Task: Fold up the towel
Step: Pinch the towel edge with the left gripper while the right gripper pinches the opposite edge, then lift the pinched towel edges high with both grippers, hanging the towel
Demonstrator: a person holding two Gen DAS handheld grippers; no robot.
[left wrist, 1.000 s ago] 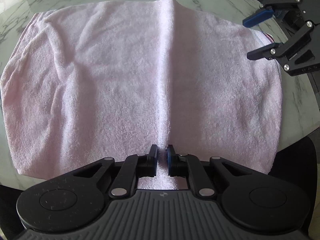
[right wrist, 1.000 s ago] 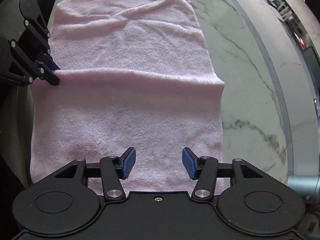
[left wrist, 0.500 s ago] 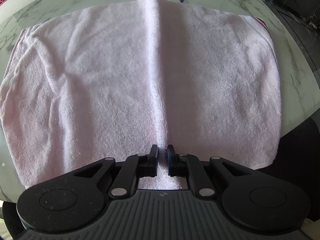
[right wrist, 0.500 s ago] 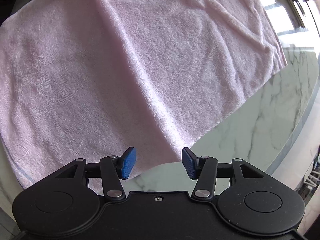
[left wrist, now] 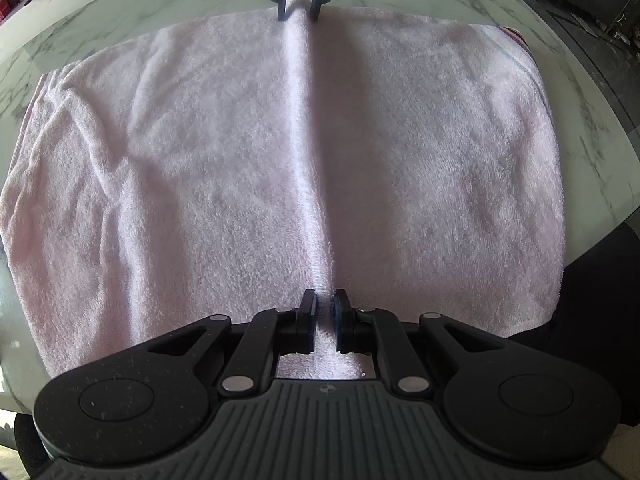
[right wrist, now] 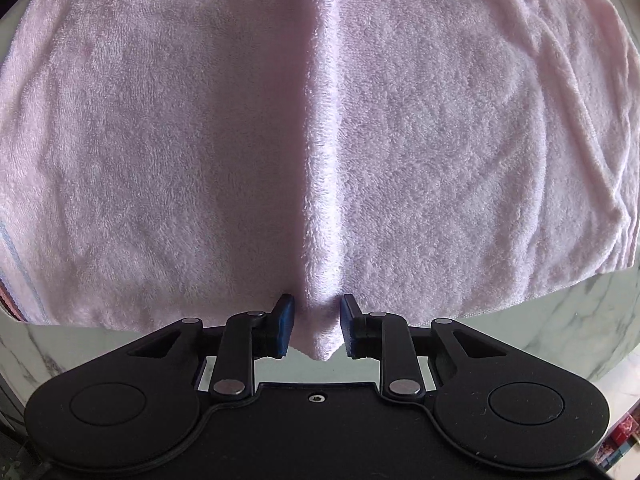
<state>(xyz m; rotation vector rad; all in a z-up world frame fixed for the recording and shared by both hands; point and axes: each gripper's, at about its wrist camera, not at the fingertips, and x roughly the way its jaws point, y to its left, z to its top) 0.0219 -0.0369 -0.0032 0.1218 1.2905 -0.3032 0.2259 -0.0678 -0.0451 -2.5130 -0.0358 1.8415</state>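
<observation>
The towel (left wrist: pixel 200 184) ridge is pinched by the left hand-held gripper (left wrist: pixel 324 312); the right hand-held gripper (right wrist: pixel 316 324), half open, straddles the other end. Closing seems needed next.

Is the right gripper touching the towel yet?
Cannot tell. In the right wrist view the right gripper straddles the towel ridge, fingers at its flanks, but neither contact nor gap shows plainly.
</observation>
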